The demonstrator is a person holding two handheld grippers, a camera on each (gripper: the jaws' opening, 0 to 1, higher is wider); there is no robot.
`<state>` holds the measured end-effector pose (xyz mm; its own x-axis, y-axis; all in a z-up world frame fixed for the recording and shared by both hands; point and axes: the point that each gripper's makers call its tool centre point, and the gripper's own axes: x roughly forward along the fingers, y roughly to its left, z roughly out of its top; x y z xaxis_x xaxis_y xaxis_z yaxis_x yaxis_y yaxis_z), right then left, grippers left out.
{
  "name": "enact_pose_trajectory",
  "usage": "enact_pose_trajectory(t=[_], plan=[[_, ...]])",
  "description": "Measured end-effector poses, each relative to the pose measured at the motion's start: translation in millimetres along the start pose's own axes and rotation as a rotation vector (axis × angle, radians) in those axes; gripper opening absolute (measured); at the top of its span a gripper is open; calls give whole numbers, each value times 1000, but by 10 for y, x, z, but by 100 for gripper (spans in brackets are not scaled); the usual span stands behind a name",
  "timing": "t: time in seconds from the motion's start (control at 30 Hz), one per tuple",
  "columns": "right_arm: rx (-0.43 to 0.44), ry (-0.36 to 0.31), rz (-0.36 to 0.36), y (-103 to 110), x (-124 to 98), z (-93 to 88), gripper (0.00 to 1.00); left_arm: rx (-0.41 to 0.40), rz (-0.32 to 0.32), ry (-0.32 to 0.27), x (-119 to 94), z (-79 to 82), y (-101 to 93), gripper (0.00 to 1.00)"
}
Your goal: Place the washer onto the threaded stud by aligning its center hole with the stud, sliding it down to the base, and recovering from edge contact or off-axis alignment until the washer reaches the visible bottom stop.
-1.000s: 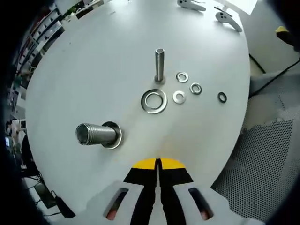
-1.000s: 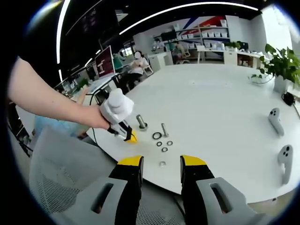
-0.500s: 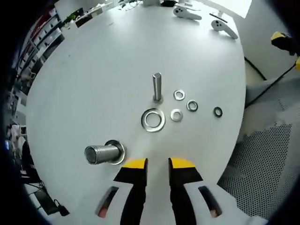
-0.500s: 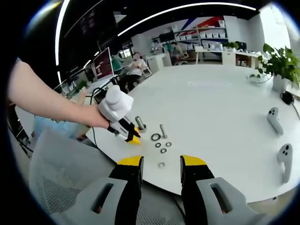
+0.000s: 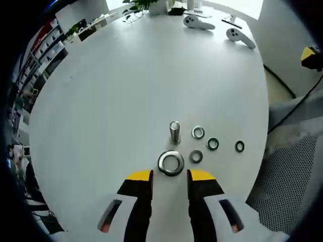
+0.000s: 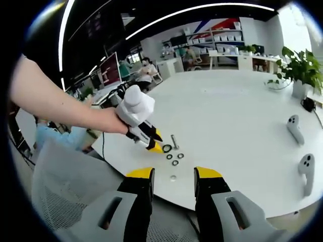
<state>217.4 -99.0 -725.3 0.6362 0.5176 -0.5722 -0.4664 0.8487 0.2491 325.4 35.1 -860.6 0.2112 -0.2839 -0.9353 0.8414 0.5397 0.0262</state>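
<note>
Washer [image 5: 171, 163], the large one, lies flat on the white table [image 5: 111, 91] just ahead of the left gripper [image 5: 170, 176], centred on the gap between its yellow-tipped jaws; those jaws stand parted about a washer's width, nothing held. Just beyond the washer the threaded stud [image 5: 174, 132] stands upright on the table, bare, close to the washer but not touching it. To the right of washer and stud lie four smaller washers: one [image 5: 196, 157] nearest, two more [image 5: 198, 132] [image 5: 212, 143] beyond it, and a dark ring [image 5: 239, 146] farthest right, all apart from one another. Far across the table sit two white controllers [image 5: 239, 36]. In the right gripper view, the right gripper [image 6: 173, 174] hangs off the table's near edge, jaws wide apart and empty; past it a small washer [image 6: 173, 177], then the cluster of rings, and a person's hand [image 6: 108, 121] holding the left gripper tilted down over the large washer [image 6: 167, 148].
</note>
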Motion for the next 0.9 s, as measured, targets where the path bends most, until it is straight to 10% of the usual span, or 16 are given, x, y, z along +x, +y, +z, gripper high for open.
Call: enact_pose_trajectory(t=[0.9], plan=[[7, -4, -5, -22, 1, 9, 33, 105, -54, 115, 169, 16, -22, 21]])
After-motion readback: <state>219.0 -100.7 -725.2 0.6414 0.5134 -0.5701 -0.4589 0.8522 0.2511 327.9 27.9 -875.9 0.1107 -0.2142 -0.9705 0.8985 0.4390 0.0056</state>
